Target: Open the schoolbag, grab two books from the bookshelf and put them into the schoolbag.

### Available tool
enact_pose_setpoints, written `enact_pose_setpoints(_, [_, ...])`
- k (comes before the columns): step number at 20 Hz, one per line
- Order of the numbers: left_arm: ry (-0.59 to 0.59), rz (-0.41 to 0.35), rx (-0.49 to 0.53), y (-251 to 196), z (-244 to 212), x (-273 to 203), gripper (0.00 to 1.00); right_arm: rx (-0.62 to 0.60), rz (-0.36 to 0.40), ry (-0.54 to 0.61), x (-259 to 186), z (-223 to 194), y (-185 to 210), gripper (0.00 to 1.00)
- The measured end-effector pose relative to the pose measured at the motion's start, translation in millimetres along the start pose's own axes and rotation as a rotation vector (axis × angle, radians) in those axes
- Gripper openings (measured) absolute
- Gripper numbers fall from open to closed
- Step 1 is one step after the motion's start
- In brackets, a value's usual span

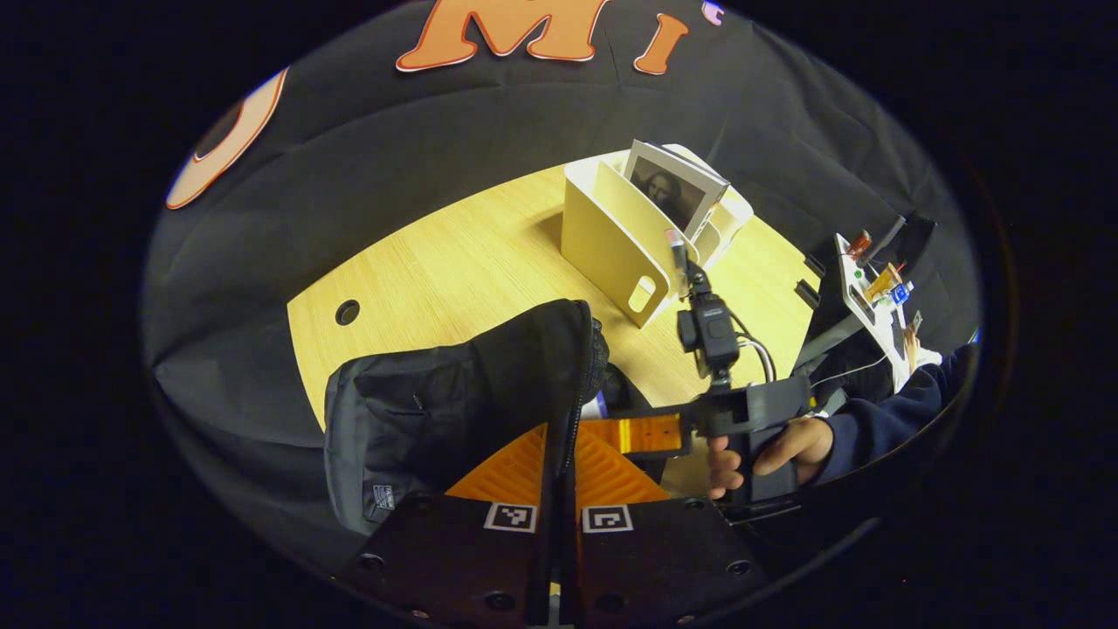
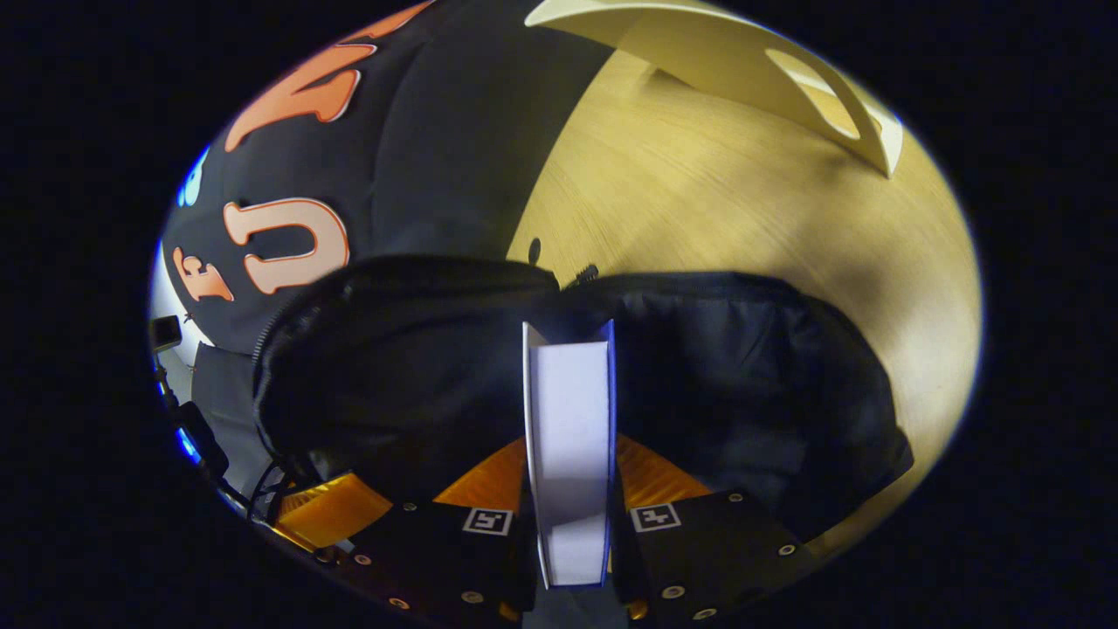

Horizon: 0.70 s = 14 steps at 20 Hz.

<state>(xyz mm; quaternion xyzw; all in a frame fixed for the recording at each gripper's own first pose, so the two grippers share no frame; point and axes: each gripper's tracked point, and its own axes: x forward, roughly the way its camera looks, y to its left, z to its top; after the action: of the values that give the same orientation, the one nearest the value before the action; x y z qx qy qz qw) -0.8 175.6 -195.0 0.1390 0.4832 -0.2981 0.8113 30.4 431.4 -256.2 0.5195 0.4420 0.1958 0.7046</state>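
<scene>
The black schoolbag (image 1: 437, 402) lies on the wooden table (image 1: 454, 262). My left gripper (image 1: 559, 476) is shut on the zipper edge of its flap and holds the flap up. In the right gripper view the bag's mouth (image 2: 419, 367) gapes dark. My right gripper (image 2: 569, 498) is shut on a book (image 2: 569, 428) with white pages and a blue cover, held edge-on over that opening. From the left gripper view, the right gripper (image 1: 611, 428) reaches into the bag from the right. The cream bookshelf (image 1: 611, 240) behind holds another book (image 1: 677, 188) with a grey portrait cover.
A hand (image 1: 769, 450) in a dark blue sleeve holds the right gripper's handle. A white stand with small electronics (image 1: 865, 288) sits past the table's right edge. A cable hole (image 1: 348, 312) marks the table's left. The bookshelf's side (image 2: 742, 61) looms above the bag.
</scene>
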Motion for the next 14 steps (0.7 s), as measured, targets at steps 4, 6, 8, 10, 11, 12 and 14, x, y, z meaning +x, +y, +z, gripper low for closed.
enact_pose_setpoints(4, [0.002, 0.006, -0.019, 3.7, -2.3, 2.7, 0.05, -0.039, -0.098, 0.054, -6.7, -7.9, -16.3, 0.47])
enact_pose_setpoints(6, [-0.001, 0.016, -0.033, 5.5, -3.6, 2.8, 0.05, -0.094, -0.144, 0.079, -17.5, -8.8, -24.9, 0.68])
enact_pose_setpoints(8, [-0.007, 0.037, -0.04, 8.0, -3.6, 2.4, 0.05, -0.157, -0.201, 0.094, -37.1, -5.8, -43.5, 0.87])
enact_pose_setpoints(10, [-0.009, 0.048, -0.054, 6.2, -5.7, 2.6, 0.05, -0.221, -0.252, 0.104, -55.2, -1.0, -56.3, 0.97])
enact_pose_setpoints(11, [-0.005, 0.054, -0.059, 6.2, -6.6, 3.7, 0.05, -0.246, -0.272, 0.108, -67.1, 3.3, -61.3, 0.97])
enact_pose_setpoints(12, [-0.003, 0.064, -0.064, 5.4, -8.7, 4.9, 0.05, -0.268, -0.288, 0.117, -79.8, 7.6, -66.4, 0.98])
enact_pose_setpoints(14, [-0.002, 0.076, -0.08, 4.5, -9.3, 5.8, 0.05, -0.312, -0.316, 0.11, -110.2, 22.7, -72.4, 0.98])
